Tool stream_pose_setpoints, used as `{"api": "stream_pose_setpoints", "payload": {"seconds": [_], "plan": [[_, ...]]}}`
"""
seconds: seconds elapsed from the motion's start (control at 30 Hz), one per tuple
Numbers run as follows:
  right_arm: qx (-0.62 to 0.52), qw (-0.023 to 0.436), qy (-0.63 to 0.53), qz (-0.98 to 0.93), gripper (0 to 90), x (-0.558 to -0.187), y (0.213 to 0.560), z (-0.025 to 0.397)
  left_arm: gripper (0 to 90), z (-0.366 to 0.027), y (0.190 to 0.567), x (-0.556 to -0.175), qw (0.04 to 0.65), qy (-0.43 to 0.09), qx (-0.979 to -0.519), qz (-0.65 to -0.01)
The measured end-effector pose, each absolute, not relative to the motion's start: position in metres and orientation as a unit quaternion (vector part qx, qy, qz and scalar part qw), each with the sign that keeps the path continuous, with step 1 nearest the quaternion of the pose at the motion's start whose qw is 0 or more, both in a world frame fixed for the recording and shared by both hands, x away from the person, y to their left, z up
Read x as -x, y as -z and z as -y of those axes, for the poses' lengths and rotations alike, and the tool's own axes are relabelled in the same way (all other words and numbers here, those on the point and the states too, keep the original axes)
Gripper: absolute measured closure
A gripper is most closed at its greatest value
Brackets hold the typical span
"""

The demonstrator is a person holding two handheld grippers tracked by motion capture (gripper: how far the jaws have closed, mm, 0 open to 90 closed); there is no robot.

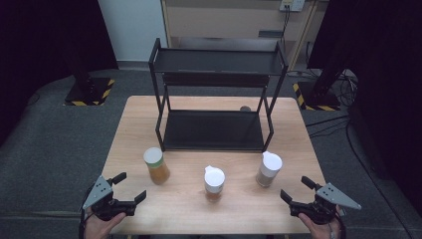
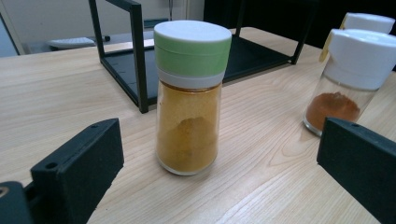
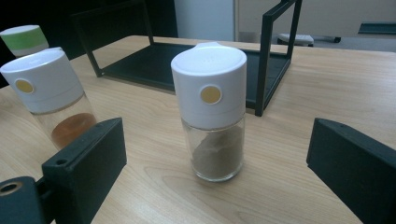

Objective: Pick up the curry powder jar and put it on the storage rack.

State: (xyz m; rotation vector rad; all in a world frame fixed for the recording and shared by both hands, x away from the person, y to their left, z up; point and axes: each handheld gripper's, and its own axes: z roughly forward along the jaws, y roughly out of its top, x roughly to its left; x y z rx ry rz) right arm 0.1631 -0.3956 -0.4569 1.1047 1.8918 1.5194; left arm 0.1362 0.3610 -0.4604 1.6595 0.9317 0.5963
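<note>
Risk: both my grippers, left (image 1: 130,187) and right (image 1: 293,190), jaws apart, face tall jars near the rack (image 1: 214,130); green-lidded jar (image 2: 189,95) and white-capped jar (image 3: 212,112) could topple if clipped off-centre.

Pale wood grain with a smooth, matt finish is seen on the table (image 1: 293,129). On it, the rack (image 1: 214,130) is made of black matt metal. In front of the rack, 3 clear glossy glass jars (image 2: 188,95) are capped in smooth plastic. Matt black plastic forms the jaws.
</note>
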Motion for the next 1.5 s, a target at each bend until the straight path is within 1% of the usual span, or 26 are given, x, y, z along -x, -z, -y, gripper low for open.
{"api": "stream_pose_setpoints", "payload": {"seconds": [0.47,1.03,1.27,1.5], "plan": [[-0.402,0.234,-0.552,-0.691,5.3,-0.163,0.457,0.395,0.0,-0.365,0.429,-0.148,0.531,-0.236,-0.724,-0.371],[-0.4,0.229,-0.556,-0.692,5.7,-0.164,0.457,0.397,0.0,-0.372,0.403,-0.168,0.529,-0.228,-0.727,-0.373],[-0.4,0.229,-0.557,-0.691,5.8,-0.164,0.458,0.398,0.0,-0.368,0.397,-0.184,0.522,-0.22,-0.735,-0.372],[-0.401,0.226,-0.558,-0.69,5.8,-0.165,0.458,0.399,0.0,-0.365,0.397,-0.198,0.528,-0.208,-0.733,-0.375]]}}
